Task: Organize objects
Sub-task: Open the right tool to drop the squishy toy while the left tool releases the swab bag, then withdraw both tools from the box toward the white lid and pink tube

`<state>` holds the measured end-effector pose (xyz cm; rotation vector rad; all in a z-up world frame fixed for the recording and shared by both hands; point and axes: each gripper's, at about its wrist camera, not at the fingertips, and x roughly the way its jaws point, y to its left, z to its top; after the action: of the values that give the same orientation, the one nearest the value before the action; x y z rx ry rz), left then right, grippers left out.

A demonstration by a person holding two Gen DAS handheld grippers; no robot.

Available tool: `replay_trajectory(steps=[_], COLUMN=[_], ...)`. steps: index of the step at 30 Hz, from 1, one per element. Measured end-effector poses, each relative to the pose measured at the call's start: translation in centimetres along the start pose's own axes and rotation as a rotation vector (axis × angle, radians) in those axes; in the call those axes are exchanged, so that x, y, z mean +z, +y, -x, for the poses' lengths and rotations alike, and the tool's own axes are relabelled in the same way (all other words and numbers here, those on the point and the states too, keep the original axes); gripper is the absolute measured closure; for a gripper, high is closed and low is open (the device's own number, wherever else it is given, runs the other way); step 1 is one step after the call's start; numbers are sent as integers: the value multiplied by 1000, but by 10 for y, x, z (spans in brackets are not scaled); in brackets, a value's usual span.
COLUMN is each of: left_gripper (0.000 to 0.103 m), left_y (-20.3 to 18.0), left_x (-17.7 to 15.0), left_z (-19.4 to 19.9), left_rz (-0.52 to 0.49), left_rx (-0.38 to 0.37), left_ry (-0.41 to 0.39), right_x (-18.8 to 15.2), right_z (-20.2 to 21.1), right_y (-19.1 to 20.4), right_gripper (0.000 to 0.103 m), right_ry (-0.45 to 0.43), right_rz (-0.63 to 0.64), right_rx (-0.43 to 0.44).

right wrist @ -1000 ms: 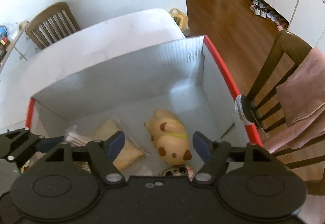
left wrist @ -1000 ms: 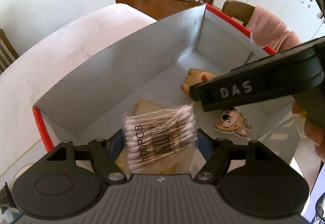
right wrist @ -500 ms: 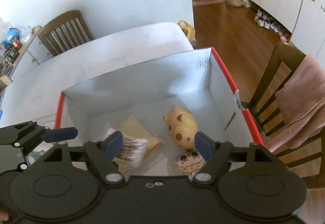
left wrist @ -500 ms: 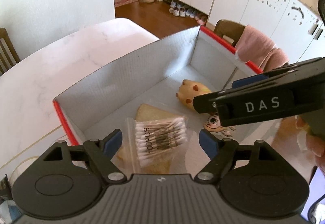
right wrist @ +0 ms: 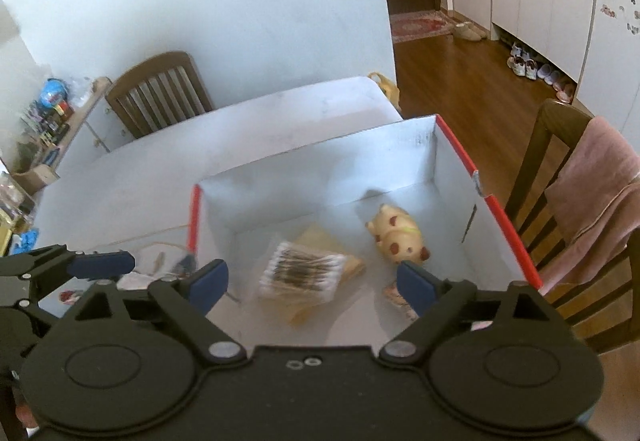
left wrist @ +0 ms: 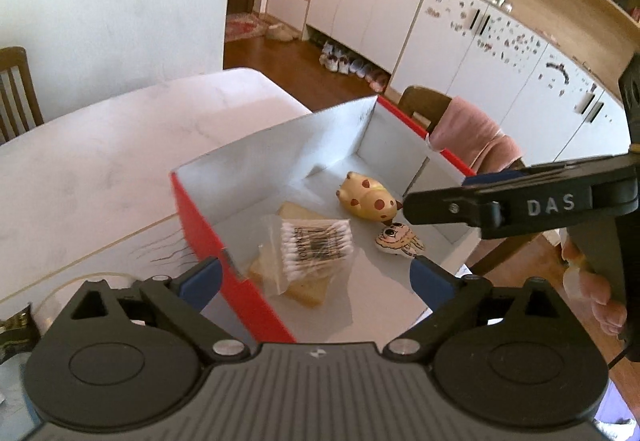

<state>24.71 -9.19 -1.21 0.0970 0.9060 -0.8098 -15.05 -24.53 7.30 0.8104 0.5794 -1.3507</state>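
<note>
Cotton swabs [left wrist: 316, 247] in a crinkly clear bag lay flat inside the box [left wrist: 200, 225], straight ahead of and below the left gripper [left wrist: 316, 277], on top of a tan, wedge-shaped packet [left wrist: 298, 287]. That box was an open cardboard carton, red outside with dull grey-white ribbed walls, standing on a pale marbled table [left wrist: 100, 161]. The left gripper hung above the box's near corner with its blue-padded jaws opening wide and nothing between them. Beyond the swabs, toward that gripper's right, sat a smooth, rounded yellow toy animal [left wrist: 366, 197] with brown spots, and nearer a flat cartoon-face piece [left wrist: 400, 241]. The right gripper [right wrist: 312, 279] was likewise above the box, jaws opening wide and gripping nothing; the swabs [right wrist: 300, 273] lay below its gap, the spotted toy [right wrist: 400, 237] ahead toward its right finger. To its right stood a wooden chair [right wrist: 536, 161] draped with soft pink cloth [right wrist: 596, 185]; fingers [left wrist: 600, 293] of a hand wrapped its black handle.
</note>
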Motion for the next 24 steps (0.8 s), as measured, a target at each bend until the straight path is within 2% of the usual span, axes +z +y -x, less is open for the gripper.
replay_trajectory(steps=[3,13,24], left_gripper=[3,3,3], left_y=[10,54,125], left_x=[-8,-40,-92], left_z=[20,87,132], left_rz=[-3,-44,-3], left_rx=[-2,71,165], left_ry=[-26,-123,-137], right_x=[-8,-42,-83], right_z=[12,32,17], right_y=[14,71,125], right_gripper=[1,0,1], right_ry=[-41,-93,-64], right_rz=[9,114,174], right_rx=[16,35,44])
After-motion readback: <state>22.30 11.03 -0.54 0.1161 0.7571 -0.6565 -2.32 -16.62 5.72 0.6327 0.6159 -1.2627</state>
